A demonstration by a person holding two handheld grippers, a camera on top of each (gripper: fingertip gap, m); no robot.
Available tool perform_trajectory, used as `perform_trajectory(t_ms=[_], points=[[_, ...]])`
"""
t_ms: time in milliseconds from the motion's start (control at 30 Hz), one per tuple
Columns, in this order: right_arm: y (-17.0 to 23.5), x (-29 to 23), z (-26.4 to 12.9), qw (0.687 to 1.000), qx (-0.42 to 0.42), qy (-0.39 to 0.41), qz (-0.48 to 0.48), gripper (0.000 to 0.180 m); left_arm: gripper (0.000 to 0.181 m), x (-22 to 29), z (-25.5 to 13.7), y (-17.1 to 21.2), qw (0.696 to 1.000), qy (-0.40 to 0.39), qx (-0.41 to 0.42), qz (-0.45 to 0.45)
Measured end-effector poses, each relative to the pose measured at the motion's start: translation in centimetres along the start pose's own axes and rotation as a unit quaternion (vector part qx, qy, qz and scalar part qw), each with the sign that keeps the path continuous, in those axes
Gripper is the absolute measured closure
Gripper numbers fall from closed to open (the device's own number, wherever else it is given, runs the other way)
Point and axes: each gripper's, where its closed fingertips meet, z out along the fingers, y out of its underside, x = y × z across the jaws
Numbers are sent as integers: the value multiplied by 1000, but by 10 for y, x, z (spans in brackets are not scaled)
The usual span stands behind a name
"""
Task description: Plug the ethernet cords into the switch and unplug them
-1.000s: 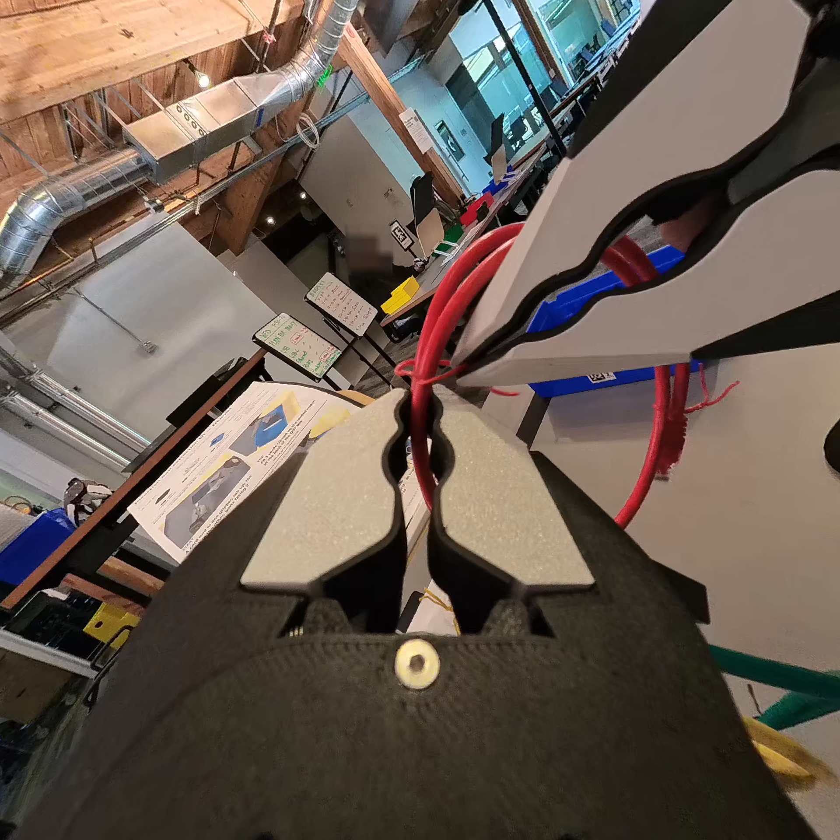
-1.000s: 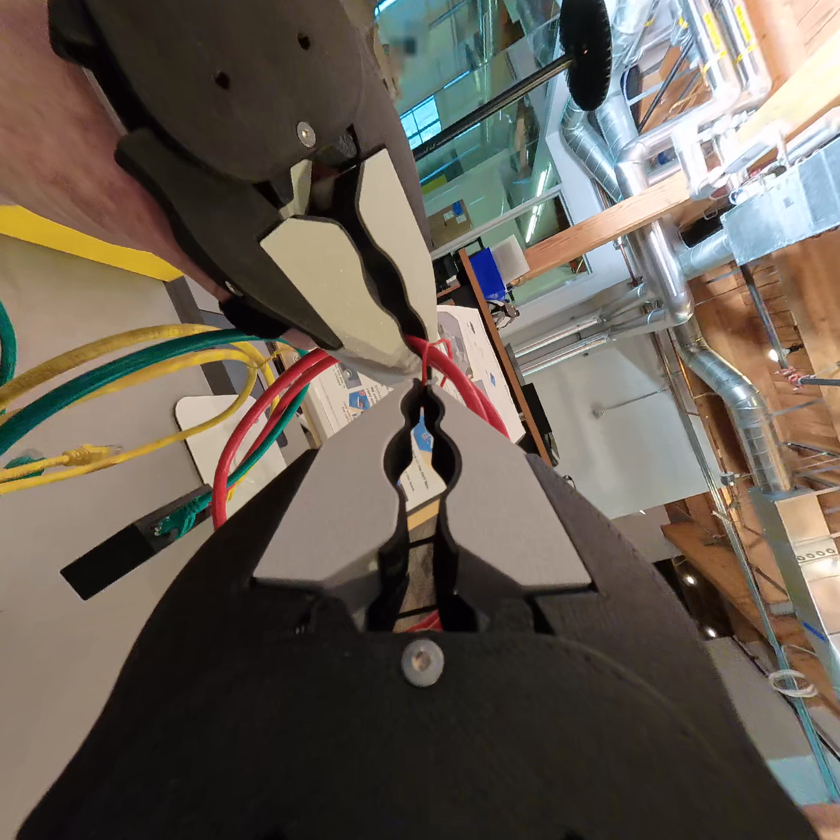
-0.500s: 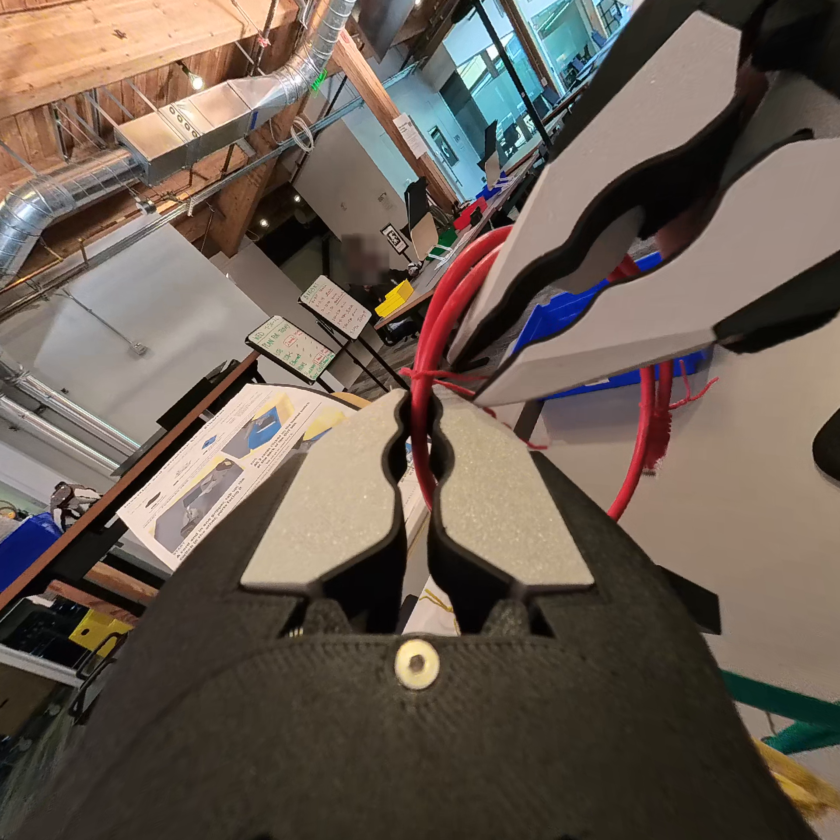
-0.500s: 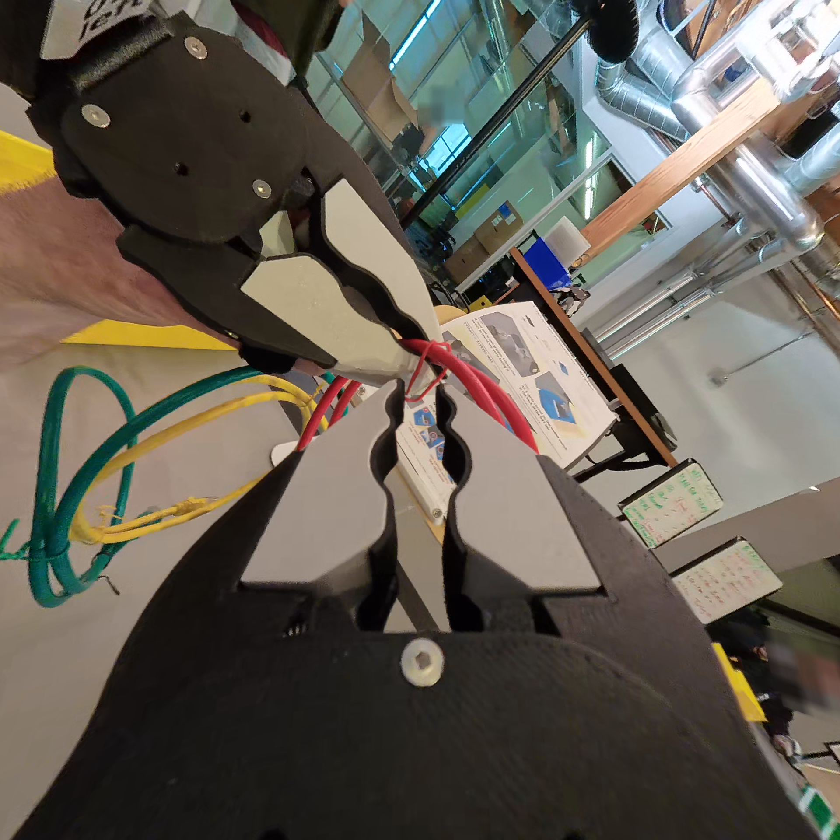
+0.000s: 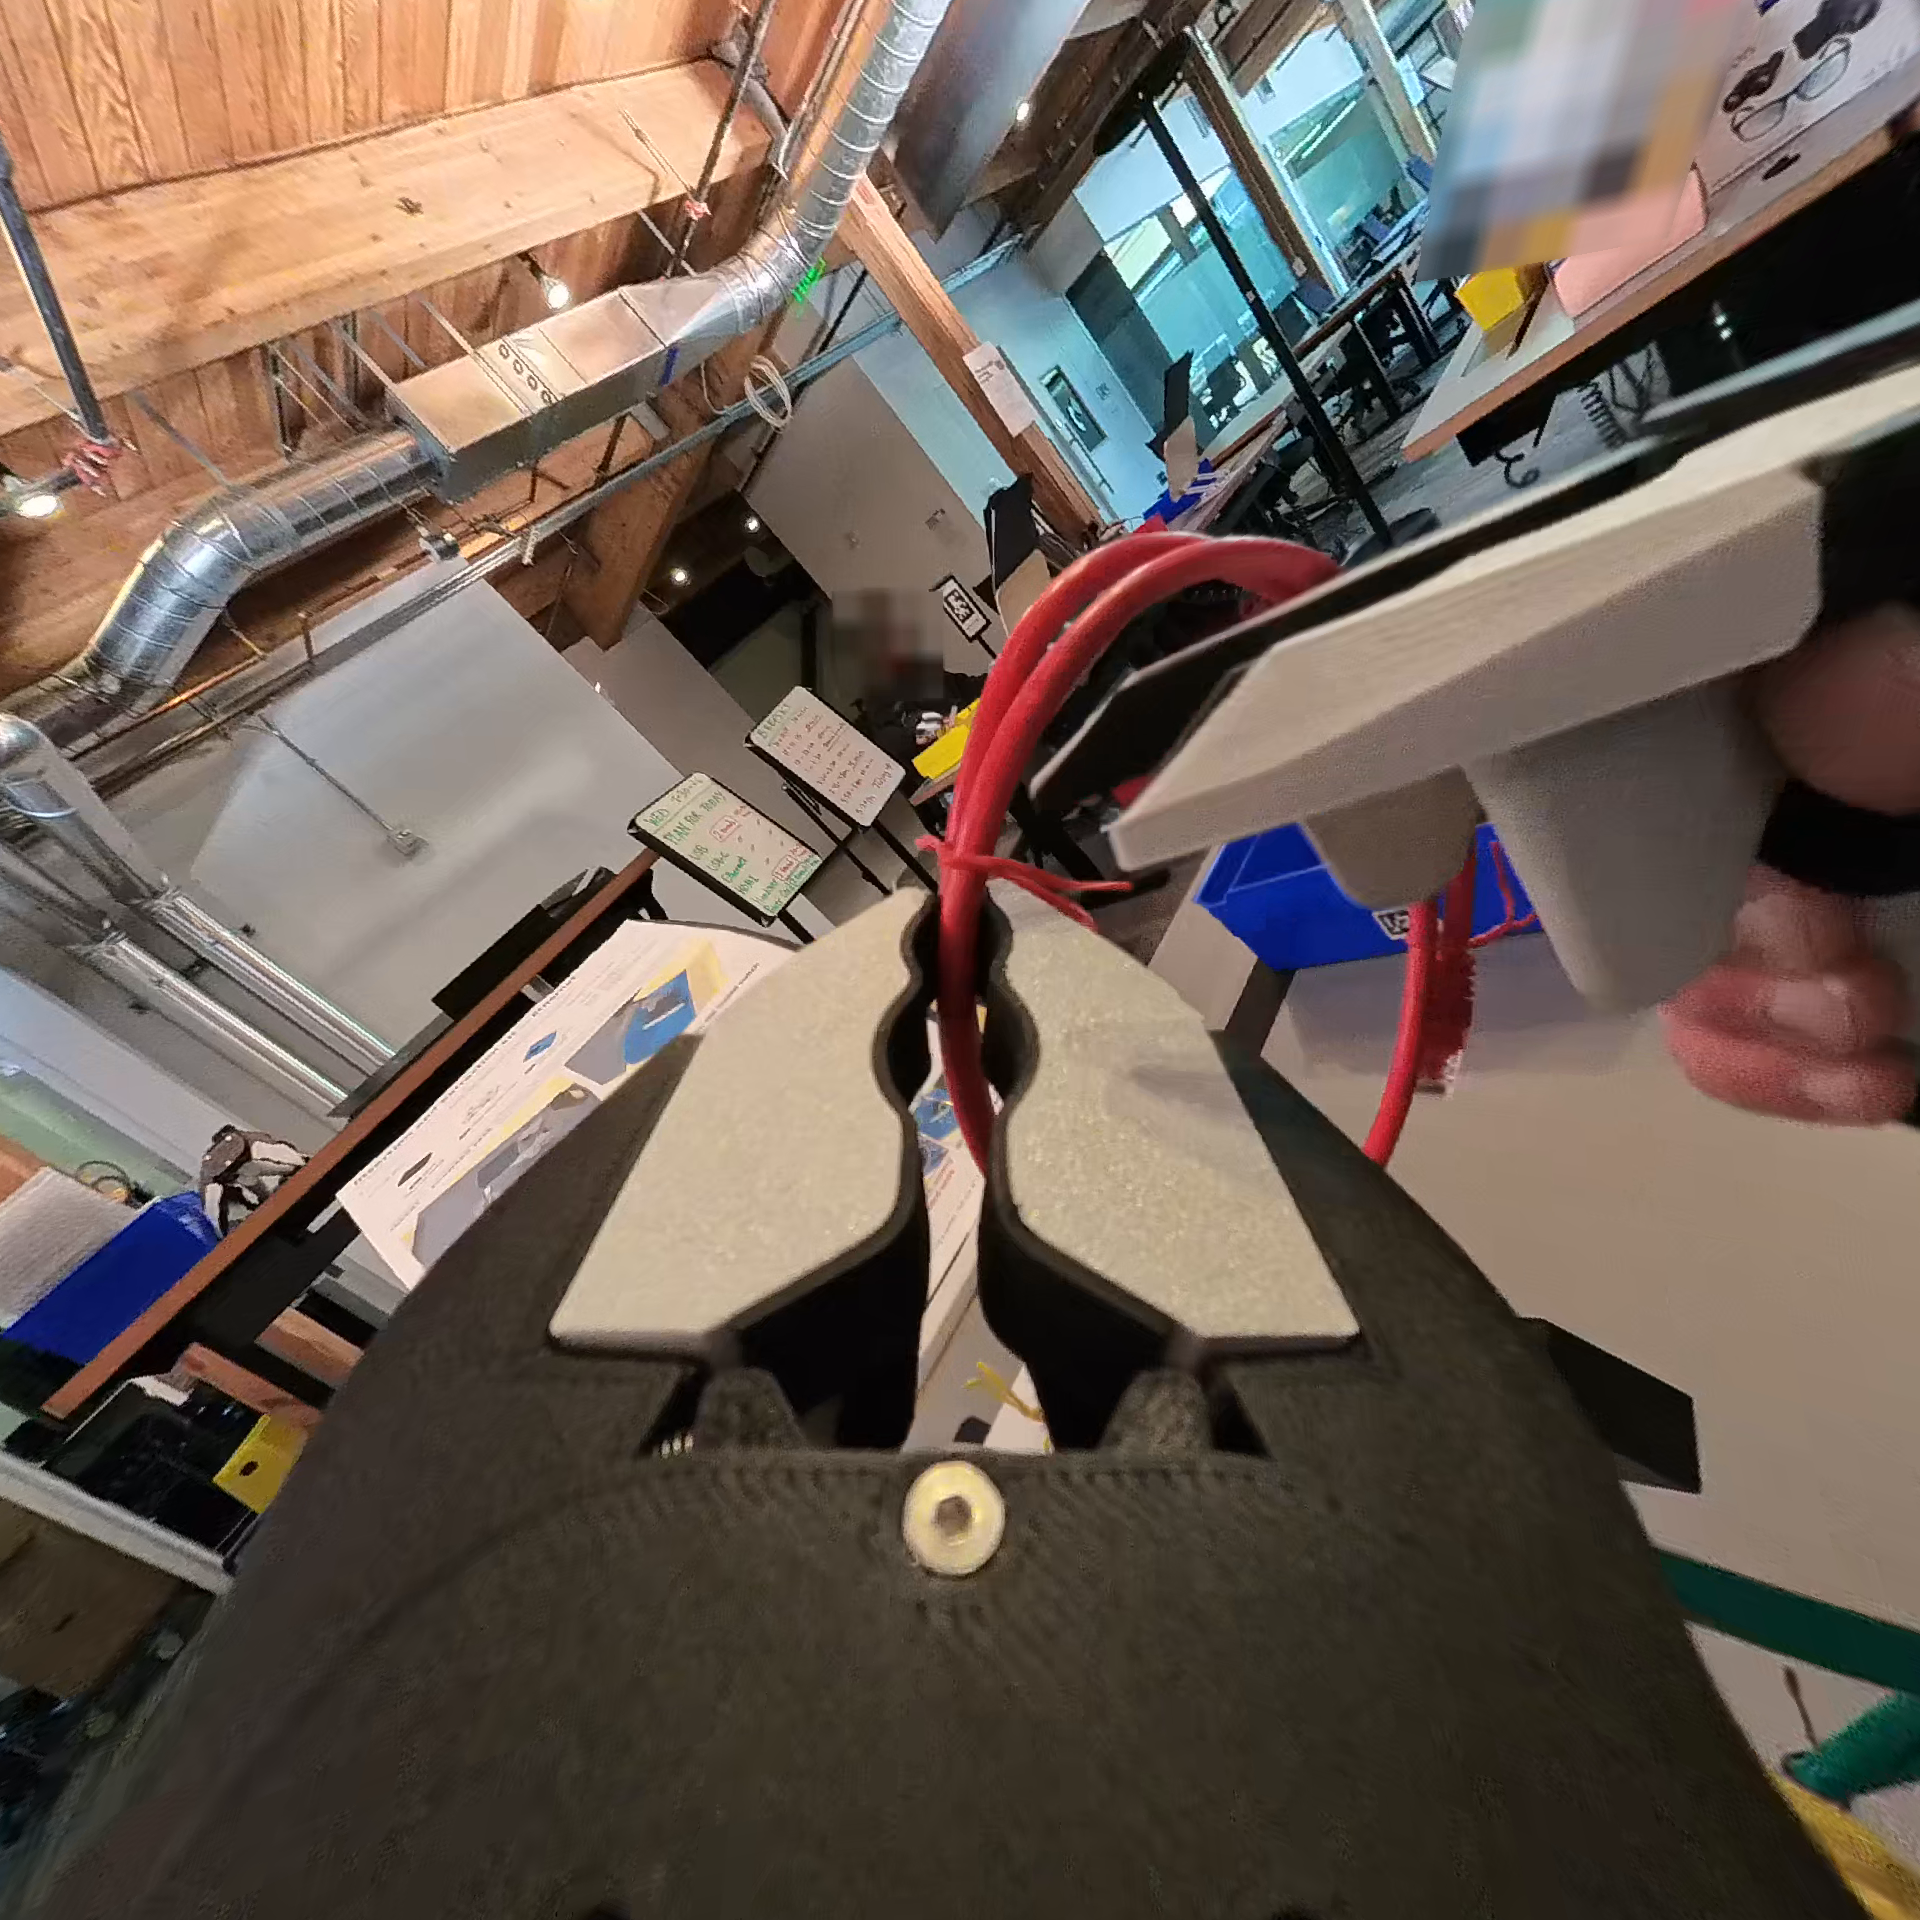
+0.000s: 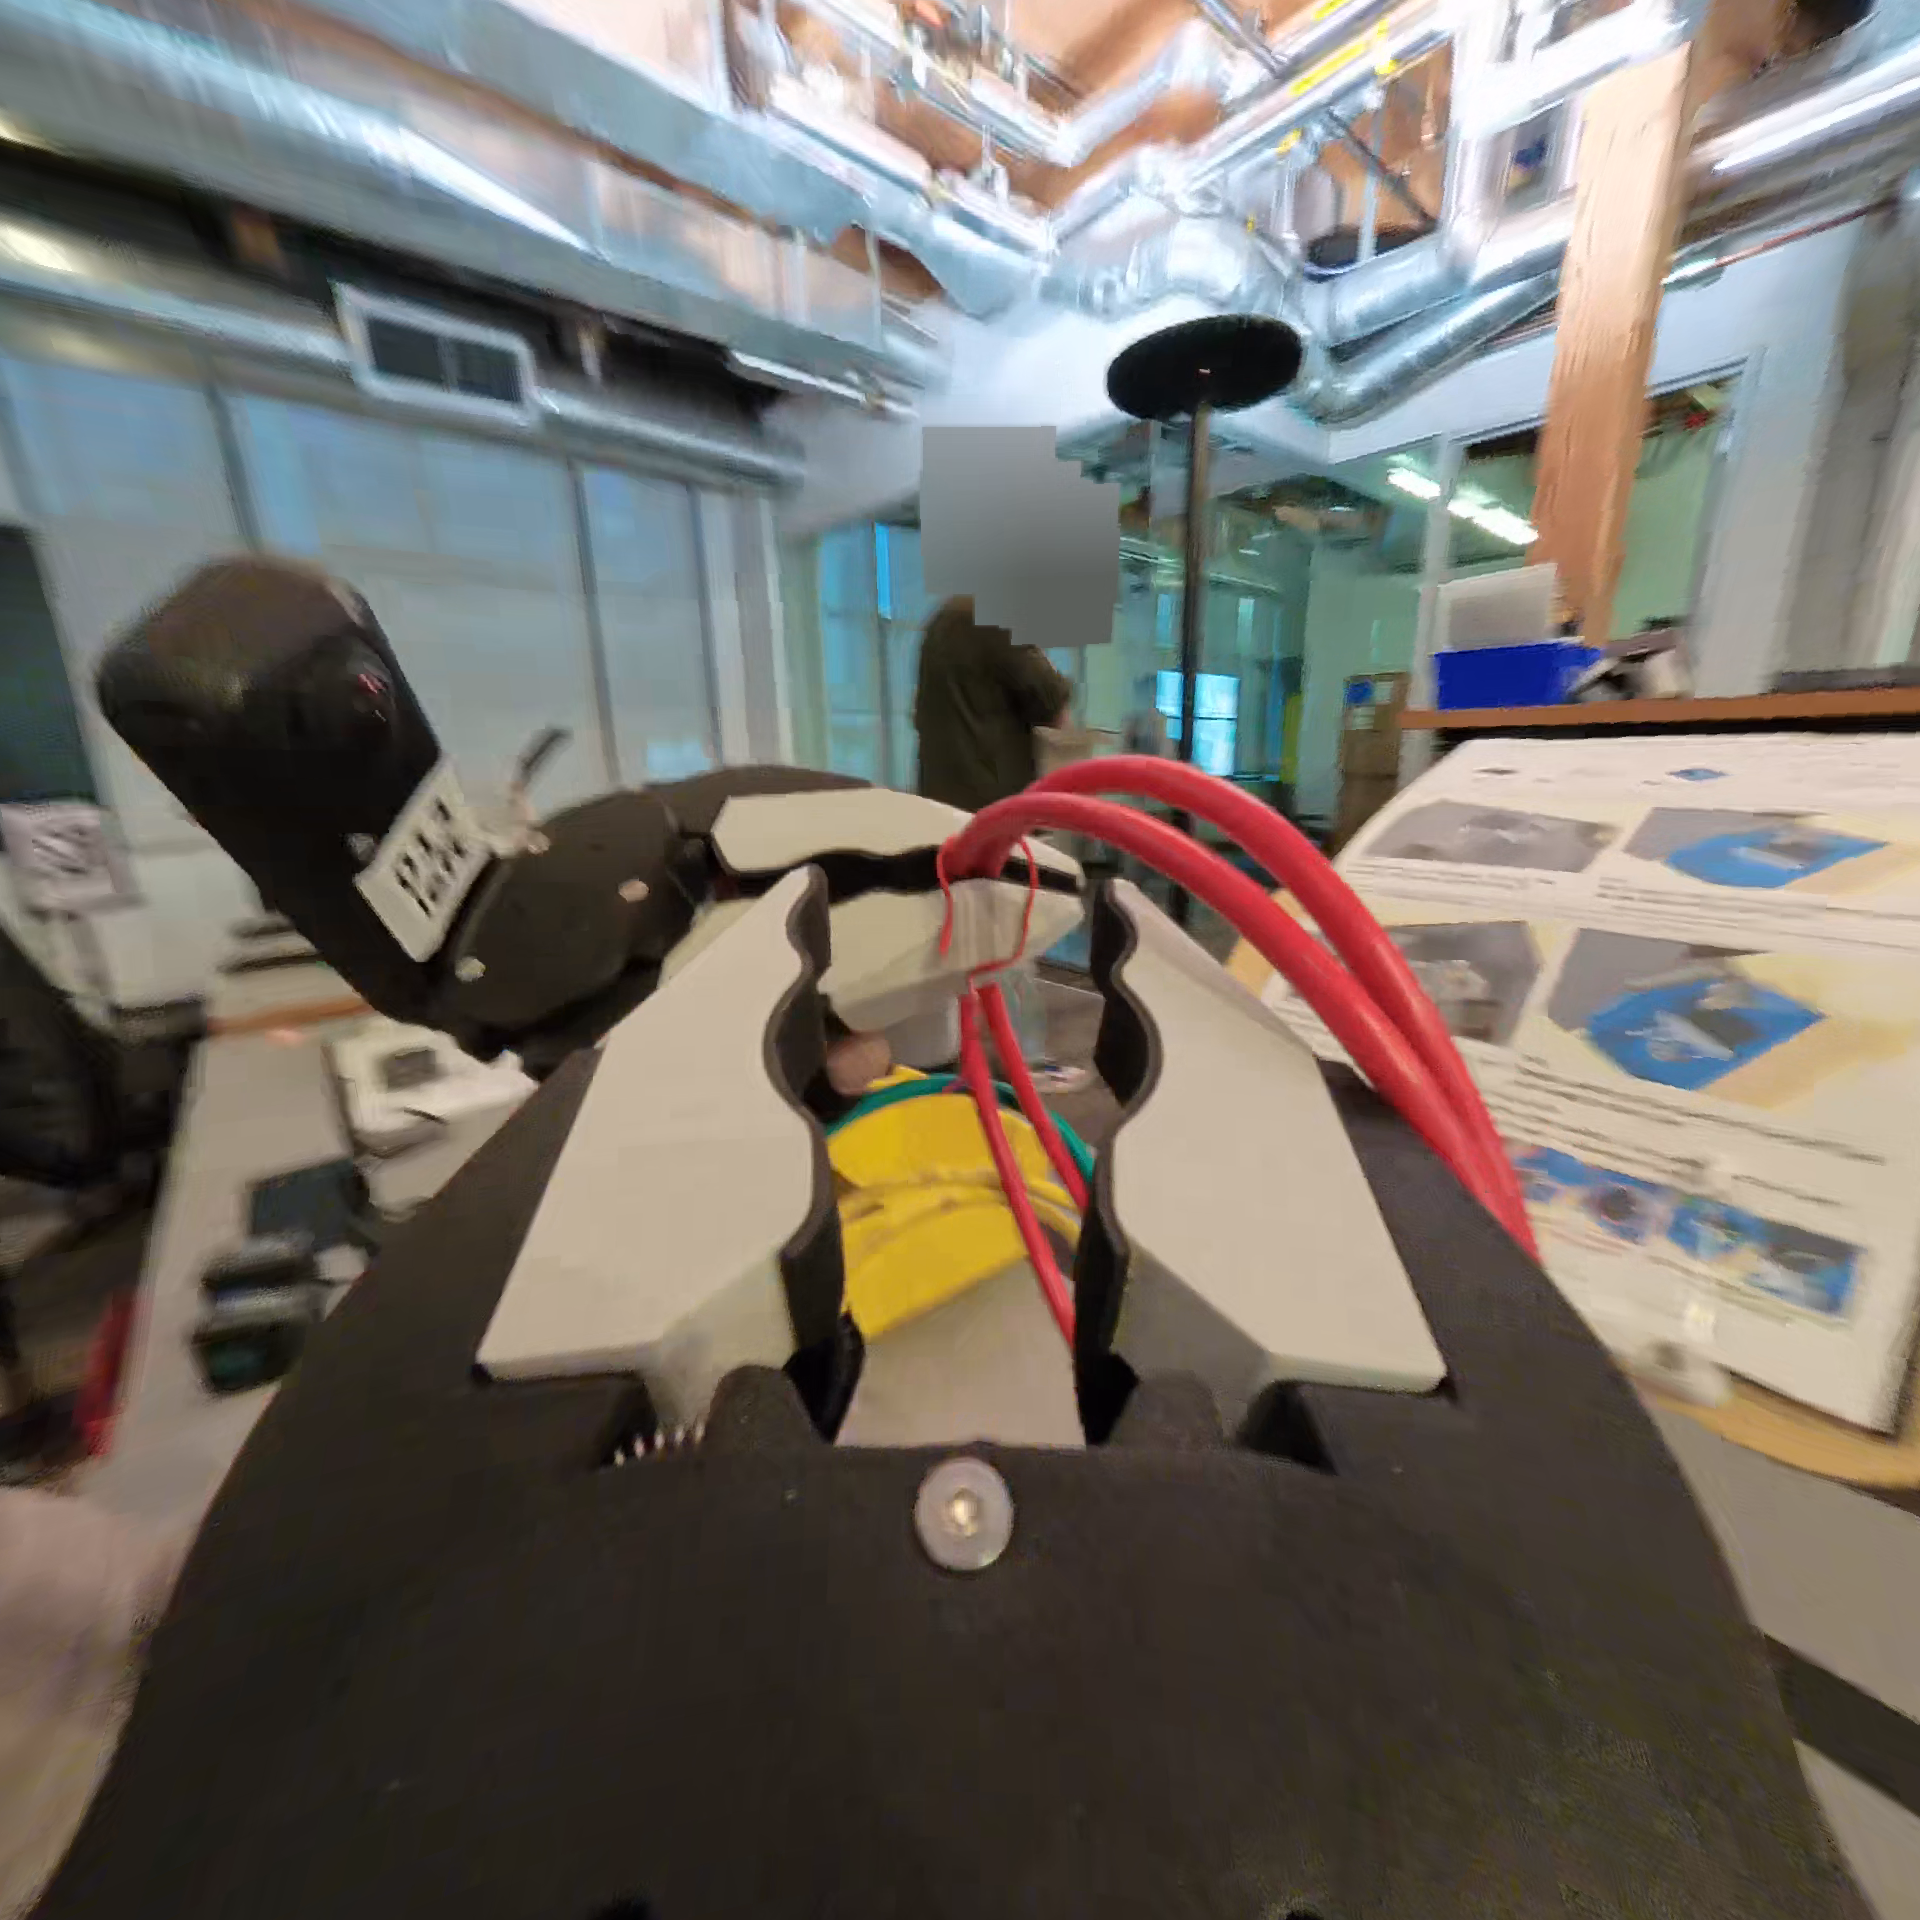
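A coiled red ethernet cord (image 5: 1023,665) bound with a thin red twist tie (image 5: 1003,875) is held up off the grey table (image 5: 1558,1195). My left gripper (image 5: 961,935) is shut on the coil just below the tie. My right gripper (image 6: 961,904) is open and empty, its jaws on either side of the left gripper (image 6: 987,883) and the red cord (image 6: 1299,935), touching neither. In the left wrist view the right gripper (image 5: 1081,805) shows edge-on at the upper right. Yellow and green cords (image 6: 935,1174) lie below. No plug end is visible.
A blue bin (image 5: 1299,904) stands on the table's far side. A green cord (image 5: 1787,1631) crosses the near right. A black flat box (image 5: 1621,1403) lies on the table behind my left gripper. A large printed poster (image 6: 1662,987) leans at the right. A person (image 6: 977,707) stands far back. Left and right tips are no more than a few centimetres apart.
My right gripper was shut at the red tie and has opened. It has also rolled, so its view now sits level. My left gripper still holds the red coil in place.
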Motion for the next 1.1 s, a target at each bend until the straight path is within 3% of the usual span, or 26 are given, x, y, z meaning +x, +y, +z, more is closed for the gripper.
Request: perform_trajectory(t_ms=[100,200,467,767,1100], points=[[0,0,7,998,24,-18,60,134,176,0,1,-4,1000,-12,10,3],[-7,3,8,996,64,-15,68,140,176,-1,1,-8,1000,-23,21,3],[-5,8,9,995,76,-1,58,152,176,0,1,-15,999,-33,41,0],[-6,10,4,996,85,15,37,153,176,4,4,-17,998,-37,47,1],[-12,3,-3,987,128,-35,90,142,176,4,4,-21,997,-42,66,-10]])
